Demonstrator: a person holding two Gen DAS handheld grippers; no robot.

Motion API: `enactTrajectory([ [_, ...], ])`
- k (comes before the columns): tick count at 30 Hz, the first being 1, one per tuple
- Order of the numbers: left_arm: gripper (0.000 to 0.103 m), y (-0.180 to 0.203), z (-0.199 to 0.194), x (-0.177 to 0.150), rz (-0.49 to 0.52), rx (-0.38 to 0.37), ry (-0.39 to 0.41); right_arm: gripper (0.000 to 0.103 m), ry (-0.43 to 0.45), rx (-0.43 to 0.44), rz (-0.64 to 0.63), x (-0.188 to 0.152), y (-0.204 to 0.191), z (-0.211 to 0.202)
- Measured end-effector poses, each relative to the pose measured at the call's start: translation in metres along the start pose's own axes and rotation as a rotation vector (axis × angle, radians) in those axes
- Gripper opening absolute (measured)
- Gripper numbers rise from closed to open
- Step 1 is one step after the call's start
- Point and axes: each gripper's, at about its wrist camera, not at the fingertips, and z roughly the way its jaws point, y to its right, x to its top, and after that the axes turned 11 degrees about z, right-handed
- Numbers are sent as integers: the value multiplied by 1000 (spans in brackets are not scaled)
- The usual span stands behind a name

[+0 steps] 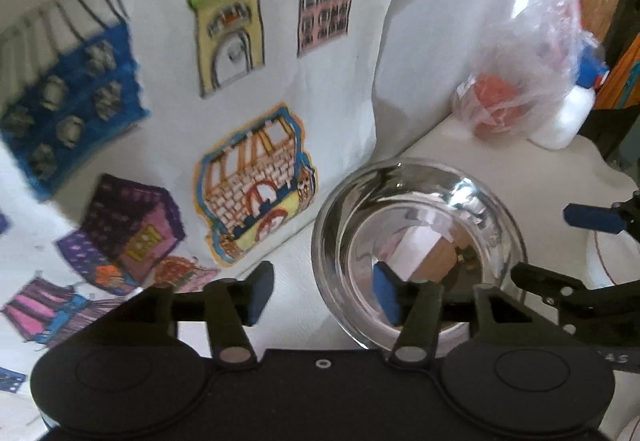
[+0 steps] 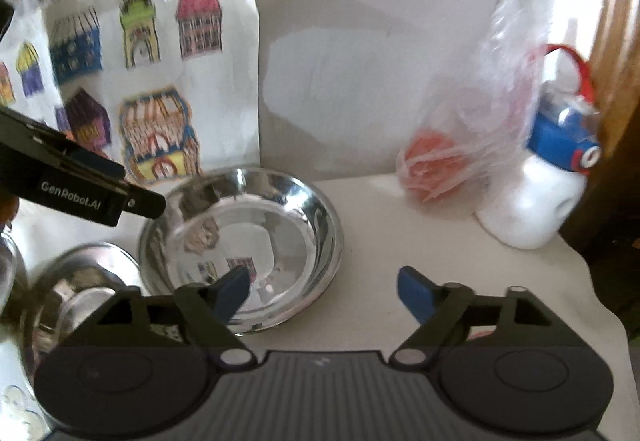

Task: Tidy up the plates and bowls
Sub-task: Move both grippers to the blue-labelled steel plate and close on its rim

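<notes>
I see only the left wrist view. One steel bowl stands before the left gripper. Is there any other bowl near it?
Observer: Yes. The right wrist view shows a second steel bowl close beside the first bowl, on its left in that picture.
Operator: Does the right gripper hold something?
Observer: No. The right gripper is open with nothing between its pads. One finger hangs over the first bowl's near rim.
Operator: The white bottle behind the bag, what is on its top?
Observer: Above its blue cap the white bottle carries a red strap in a loop.
</notes>
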Motion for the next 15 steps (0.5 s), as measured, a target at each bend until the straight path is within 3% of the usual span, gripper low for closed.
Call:
enactTrajectory([
  [4, 78, -3, -29, -7, 18, -16, 61, 103, 59, 7, 27, -4, -7, -36],
  [12, 99, -3, -91, -37, 74, -16, 216, 103, 194, 56, 68, -31, -37, -104],
  [15, 102, -4, -114, -53, 101, -16, 268, 103, 233, 76, 85, -45, -50, -126],
])
